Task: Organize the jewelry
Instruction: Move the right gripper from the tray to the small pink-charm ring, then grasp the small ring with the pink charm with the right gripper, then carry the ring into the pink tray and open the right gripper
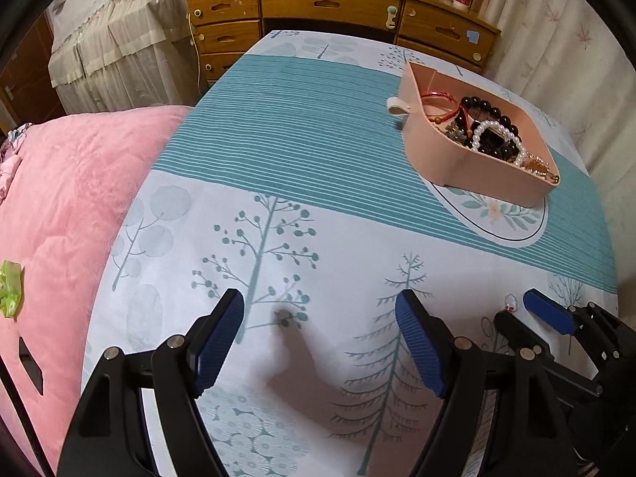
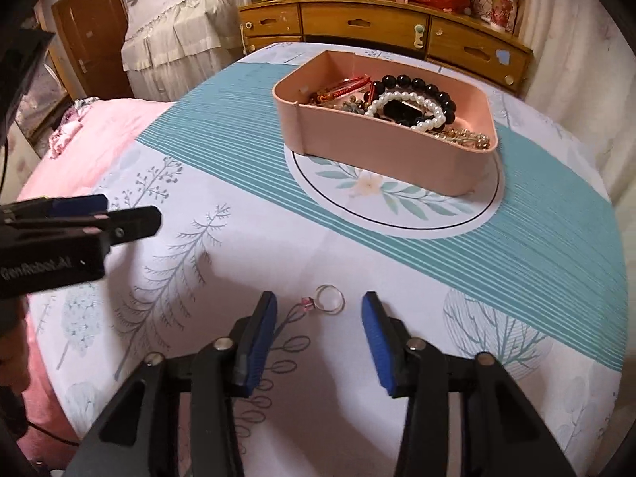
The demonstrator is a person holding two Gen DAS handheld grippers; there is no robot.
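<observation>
A pink tray (image 1: 501,177) (image 2: 381,151) sits on the patterned cloth and holds a pearl bracelet (image 2: 401,99), black beads (image 1: 489,109) and red bangles. A thin silver ring with a small pink stone (image 2: 328,299) lies on the cloth just ahead of my open, empty right gripper (image 2: 318,312); it also shows in the left wrist view (image 1: 510,303). My left gripper (image 1: 320,314) is open and empty above a small dark item (image 1: 283,318) on the cloth. The right gripper (image 1: 528,310) shows at the lower right of the left wrist view.
A pink quilt (image 1: 59,206) lies along the left side of the cloth. A wooden dresser (image 1: 330,4) with clutter stands behind. A small white loop (image 1: 397,105) lies left of the tray. Curtains hang at the right.
</observation>
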